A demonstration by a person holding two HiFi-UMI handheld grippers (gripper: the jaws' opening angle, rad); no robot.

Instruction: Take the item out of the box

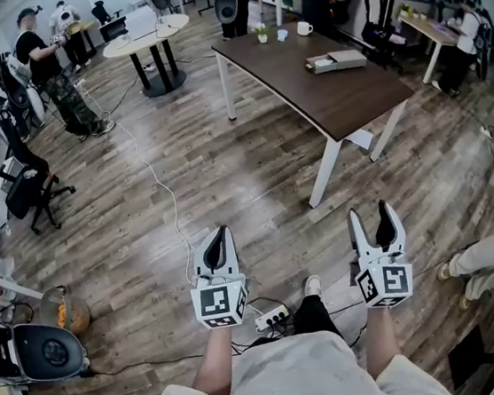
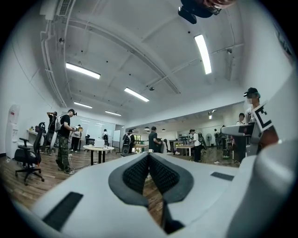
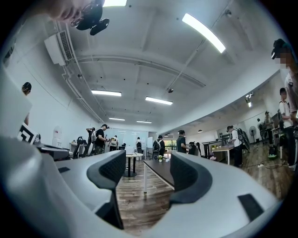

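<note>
A flat box (image 1: 336,61) lies on the dark brown table (image 1: 305,87) far ahead across the room, well out of reach of both grippers. In the head view I hold both grippers low in front of my body, over the wooden floor. My left gripper (image 1: 221,234) is shut, its dark pads meeting at the tips (image 2: 149,155) with nothing between them. My right gripper (image 1: 373,212) is open, its two fingers apart and empty (image 3: 148,162); the table's near end (image 3: 160,169) shows through the gap.
A round white table (image 1: 149,36) stands at the far left with people near it. A black office chair (image 1: 27,188) is at the left, a power strip (image 1: 273,319) and cable lie on the floor by my feet, and a seated person's legs (image 1: 478,258) are at the right.
</note>
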